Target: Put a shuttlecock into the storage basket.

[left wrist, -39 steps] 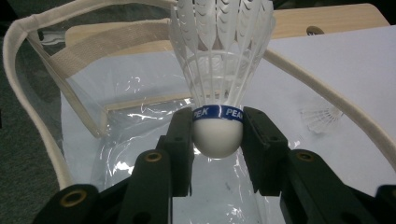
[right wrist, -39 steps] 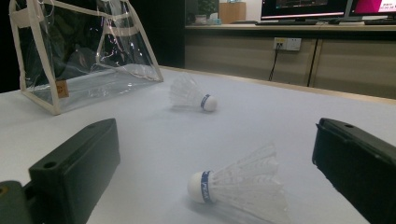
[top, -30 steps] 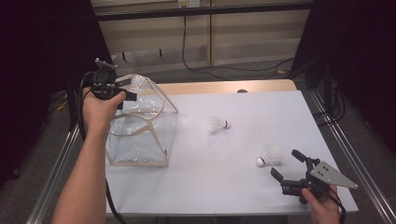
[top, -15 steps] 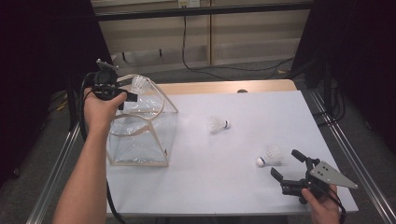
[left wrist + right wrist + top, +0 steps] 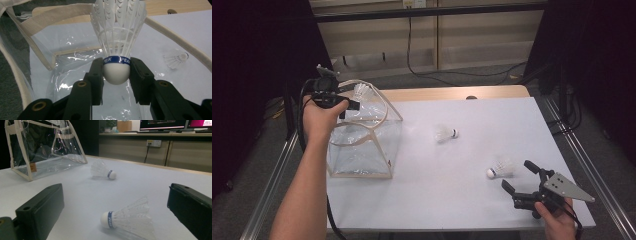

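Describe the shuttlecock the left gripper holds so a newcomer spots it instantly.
Find the clear bag at the table's left. Above its open top, the left gripper clamps a shuttlecock by its white cork, feathers up. The other two shuttlecocks lie loose on the white table.

Both forearms bare, no sleeves. Left gripper [image 5: 343, 102]: black body, black cable trailing along the arm, small grey plate on top; black blocky jaws with brass-ringed screw holes. Right gripper [image 5: 518, 177]: black, grey three-cornered plate with small holes, black cable.
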`<state>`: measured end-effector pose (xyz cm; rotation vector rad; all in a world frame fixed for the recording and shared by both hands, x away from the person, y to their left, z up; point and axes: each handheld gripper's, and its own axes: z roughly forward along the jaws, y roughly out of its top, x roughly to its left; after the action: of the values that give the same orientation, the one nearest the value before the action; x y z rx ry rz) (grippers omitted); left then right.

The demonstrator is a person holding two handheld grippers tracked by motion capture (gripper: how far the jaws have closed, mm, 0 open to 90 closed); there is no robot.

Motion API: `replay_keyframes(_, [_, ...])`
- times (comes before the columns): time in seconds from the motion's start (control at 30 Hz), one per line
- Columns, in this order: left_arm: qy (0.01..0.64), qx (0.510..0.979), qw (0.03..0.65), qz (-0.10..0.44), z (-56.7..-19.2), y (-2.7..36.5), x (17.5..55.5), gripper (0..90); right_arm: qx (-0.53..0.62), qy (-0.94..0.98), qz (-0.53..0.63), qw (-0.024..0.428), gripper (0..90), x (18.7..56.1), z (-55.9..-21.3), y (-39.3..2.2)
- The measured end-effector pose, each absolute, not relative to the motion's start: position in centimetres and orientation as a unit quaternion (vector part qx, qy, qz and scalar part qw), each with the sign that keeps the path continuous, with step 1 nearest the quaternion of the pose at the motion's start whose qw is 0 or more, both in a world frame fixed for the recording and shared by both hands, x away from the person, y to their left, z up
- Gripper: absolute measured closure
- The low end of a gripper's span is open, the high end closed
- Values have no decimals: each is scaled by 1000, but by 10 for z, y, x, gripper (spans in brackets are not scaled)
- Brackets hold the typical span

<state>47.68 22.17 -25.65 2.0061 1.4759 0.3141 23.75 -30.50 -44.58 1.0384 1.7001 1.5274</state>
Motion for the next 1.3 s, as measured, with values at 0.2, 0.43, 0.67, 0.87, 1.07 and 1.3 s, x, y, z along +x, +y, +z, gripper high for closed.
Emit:
replay_keyframes(0.2, [558, 761, 310, 118, -259, 221, 478, 646, 393, 644, 578, 311, 6, 237, -446, -305])
replay_keyframes(0.43, [557, 761, 309, 120, -259, 221, 477, 572, 393, 644, 578, 311, 7, 237, -446, -305])
replay_keyframes(0.67, [554, 761, 318, 113, -258, 220, 476, 551, 393, 644, 578, 311, 7, 237, -446, -305])
replay_keyframes(0.87, [551, 761, 323, 111, -255, 219, 474, 502, 393, 643, 579, 312, 7, 237, -446, -305])
replay_keyframes(1.07, [543, 763, 332, 109, -250, 216, 472, 470, 392, 643, 578, 313, 6, 237, -445, -305])
replay_keyframes(1.3, [522, 775, 342, 98, -242, 209, 468, 415, 393, 642, 579, 312, 7, 237, -445, -305])
